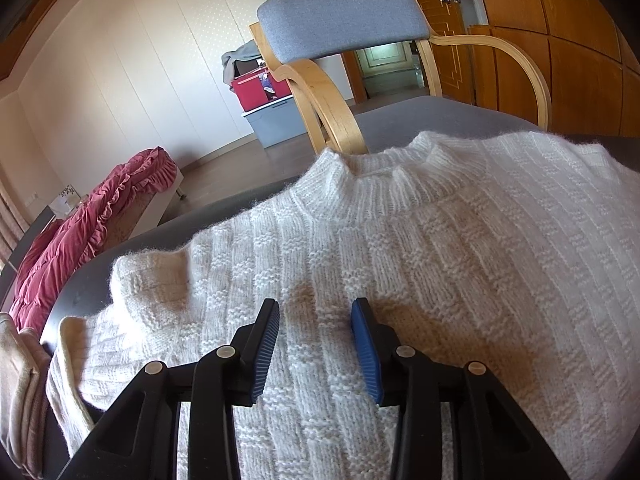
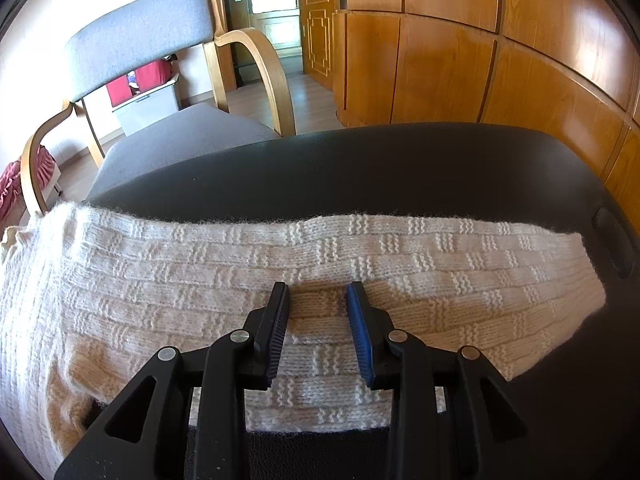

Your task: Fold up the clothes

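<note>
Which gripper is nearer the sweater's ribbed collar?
Left. The left gripper hangs over the white sweater body just below the collar. The right gripper is over the outstretched sleeve, with the collar barely visible at that view's left edge.

No readable text, label or number shows anywhere.
</note>
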`<state>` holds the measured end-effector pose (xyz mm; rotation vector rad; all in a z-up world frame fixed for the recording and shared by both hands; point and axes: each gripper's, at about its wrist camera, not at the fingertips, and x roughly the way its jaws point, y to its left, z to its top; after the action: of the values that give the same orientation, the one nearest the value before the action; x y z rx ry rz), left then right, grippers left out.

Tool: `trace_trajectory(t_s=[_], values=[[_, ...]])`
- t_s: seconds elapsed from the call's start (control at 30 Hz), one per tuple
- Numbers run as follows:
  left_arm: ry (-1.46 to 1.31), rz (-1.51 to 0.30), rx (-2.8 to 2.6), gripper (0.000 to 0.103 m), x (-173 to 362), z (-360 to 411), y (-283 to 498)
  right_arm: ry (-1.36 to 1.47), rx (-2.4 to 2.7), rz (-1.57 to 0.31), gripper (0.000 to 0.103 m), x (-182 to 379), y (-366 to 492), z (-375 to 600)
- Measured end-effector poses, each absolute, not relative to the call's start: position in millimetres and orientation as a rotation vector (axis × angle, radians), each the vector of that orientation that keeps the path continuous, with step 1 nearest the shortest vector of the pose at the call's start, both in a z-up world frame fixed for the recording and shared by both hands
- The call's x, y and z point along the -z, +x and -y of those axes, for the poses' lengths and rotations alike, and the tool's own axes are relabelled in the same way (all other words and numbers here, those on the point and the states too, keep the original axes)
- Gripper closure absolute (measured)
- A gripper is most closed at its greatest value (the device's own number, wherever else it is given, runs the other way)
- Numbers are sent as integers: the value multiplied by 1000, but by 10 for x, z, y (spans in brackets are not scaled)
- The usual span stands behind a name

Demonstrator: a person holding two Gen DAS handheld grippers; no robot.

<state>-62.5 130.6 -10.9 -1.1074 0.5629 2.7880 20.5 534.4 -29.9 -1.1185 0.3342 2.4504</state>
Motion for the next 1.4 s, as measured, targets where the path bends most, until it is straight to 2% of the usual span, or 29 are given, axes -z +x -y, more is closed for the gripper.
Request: trace_trajectory(t_s=[0.3, 0.53, 0.8, 1.1, 1.3, 1.4], values=[[-1106, -563, -2788, 65, 111, -1302, -628, -1144, -2464, -332, 62, 258, 201, -5306], [-1109, -548, -2786, 64, 110, -1289, -638, -1060, -2456, -327, 61, 111, 469, -5546], [-1111, -540, -2787, 62, 110, -1280, -645, -939, -2217, -622, 47, 117, 1227, -6625], [-1111, -544, -2791, 61, 110, -1285, -652, -894, -2071, -771, 45, 245, 1629, -7160], [-1112, -540, -2794, 60, 110, -1280, -651, -917, -2081, -687, 27, 247, 1458, -7092], [-1113, -535, -2794, 59, 109, -1276, -651, -947, -2072, -623, 27, 252, 1351, -7043]])
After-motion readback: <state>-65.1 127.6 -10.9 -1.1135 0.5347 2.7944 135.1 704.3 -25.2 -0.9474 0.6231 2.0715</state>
